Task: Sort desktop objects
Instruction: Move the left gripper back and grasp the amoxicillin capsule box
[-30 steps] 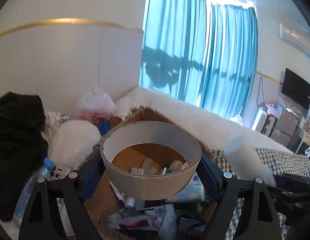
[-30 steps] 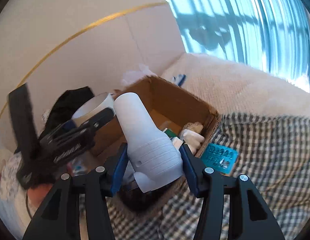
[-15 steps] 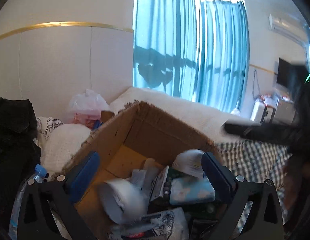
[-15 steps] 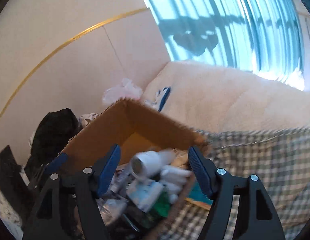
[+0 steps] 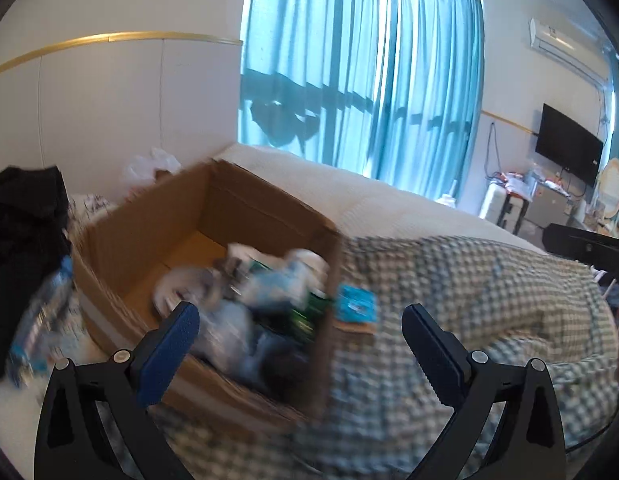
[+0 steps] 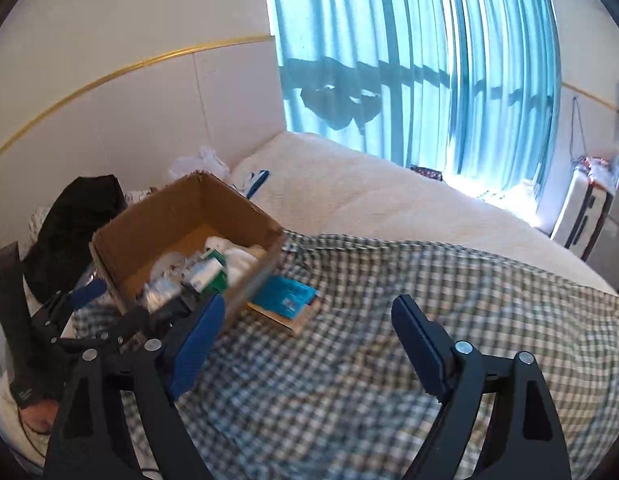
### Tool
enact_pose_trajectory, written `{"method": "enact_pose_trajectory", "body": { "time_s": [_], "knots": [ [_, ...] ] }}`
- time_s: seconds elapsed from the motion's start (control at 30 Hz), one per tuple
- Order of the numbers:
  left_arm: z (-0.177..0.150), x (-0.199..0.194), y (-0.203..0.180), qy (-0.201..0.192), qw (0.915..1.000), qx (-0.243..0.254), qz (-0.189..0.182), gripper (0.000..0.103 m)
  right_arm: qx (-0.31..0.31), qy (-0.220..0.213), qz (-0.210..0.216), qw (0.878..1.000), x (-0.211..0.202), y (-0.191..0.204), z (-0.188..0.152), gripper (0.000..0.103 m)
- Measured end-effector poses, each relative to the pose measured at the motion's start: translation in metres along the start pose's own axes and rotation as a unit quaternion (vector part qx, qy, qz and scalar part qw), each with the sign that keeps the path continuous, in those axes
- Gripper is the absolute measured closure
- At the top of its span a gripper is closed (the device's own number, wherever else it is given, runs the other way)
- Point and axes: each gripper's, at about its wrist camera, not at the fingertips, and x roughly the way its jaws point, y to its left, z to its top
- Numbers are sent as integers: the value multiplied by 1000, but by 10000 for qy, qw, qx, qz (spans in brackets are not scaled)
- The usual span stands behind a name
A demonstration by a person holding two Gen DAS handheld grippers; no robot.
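An open cardboard box (image 5: 269, 204) (image 6: 181, 204) sits on a bed over a checked cloth (image 6: 389, 320) and holds several small items, among them a tape roll (image 5: 177, 288) and white and green packs (image 6: 213, 268). A blue card on a thin book (image 5: 355, 304) (image 6: 287, 296) lies against the box's right side. My left gripper (image 5: 301, 332) is open and empty, in front of the box. My right gripper (image 6: 305, 328) is open and empty, over the cloth to the right of the box. The left gripper (image 6: 85, 312) also shows in the right wrist view.
A black bag (image 5: 21, 220) (image 6: 81, 216) and a water bottle (image 5: 41, 312) lie left of the box. A white plastic bag (image 5: 153, 164) sits behind it by the wall. Blue curtains (image 6: 409, 80) hang beyond the cream bed cover (image 6: 369, 196). A TV (image 5: 569, 156) hangs far right.
Both grippers let go of their loads, the tape roll and the white bottle, which now lie in the box. Both have opened and drawn back from the box.
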Motion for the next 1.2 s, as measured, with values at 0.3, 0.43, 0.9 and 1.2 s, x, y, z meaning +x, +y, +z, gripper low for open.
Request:
{"method": "enact_pose_trajectory", "body": {
  "time_s": [0.3,0.43,0.9,1.2],
  "knots": [
    [-46,15,-65,466,9917,-1123,423,0,-629,-296,-380,9969,-19,-33,-30,15],
    [-52,60,-101,894,9894,-1096,327,0,-273,-455,-534,9972,-15,-62,-41,15],
    [-50,234,-88,1126,9492,-1885,2253,0,-254,114,-100,9996,26,-84,-67,14],
    [-36,284,-88,1298,9336,-1935,2723,0,79,231,-146,9996,32,-96,-69,14]
  ]
}}
